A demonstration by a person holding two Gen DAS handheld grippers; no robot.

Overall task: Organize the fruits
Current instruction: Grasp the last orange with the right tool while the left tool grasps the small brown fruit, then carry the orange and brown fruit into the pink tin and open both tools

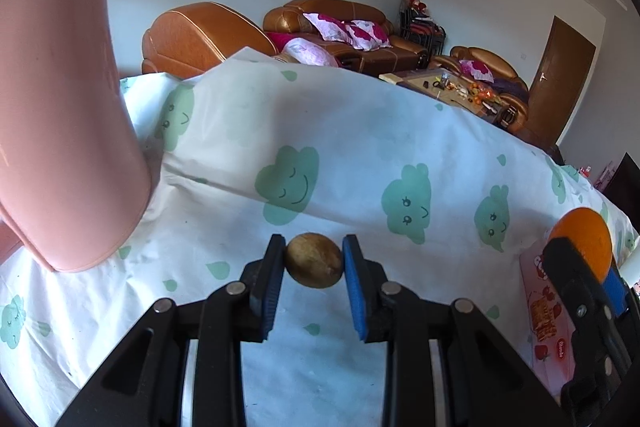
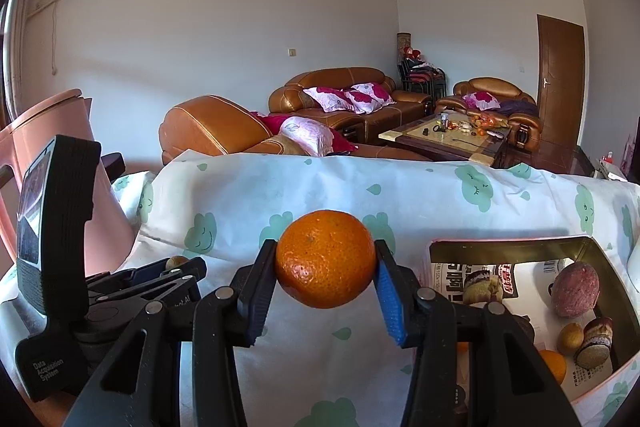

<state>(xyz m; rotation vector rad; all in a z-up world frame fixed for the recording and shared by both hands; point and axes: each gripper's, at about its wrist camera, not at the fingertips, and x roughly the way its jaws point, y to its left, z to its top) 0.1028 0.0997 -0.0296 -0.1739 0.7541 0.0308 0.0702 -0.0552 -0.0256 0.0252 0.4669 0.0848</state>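
the right hand-held gripper (image 2: 326,301) clamps a mandarin orange (image 2: 325,258) just left of the open tin box (image 2: 616,275); the left hand-held gripper (image 1: 314,281) pinches a small brown fruit (image 1: 314,259). best lowered gently inside, clear of fruit already there.

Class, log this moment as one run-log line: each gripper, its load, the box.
left gripper: holds small brown fruit | right gripper: holds orange | box: open, holds fruit
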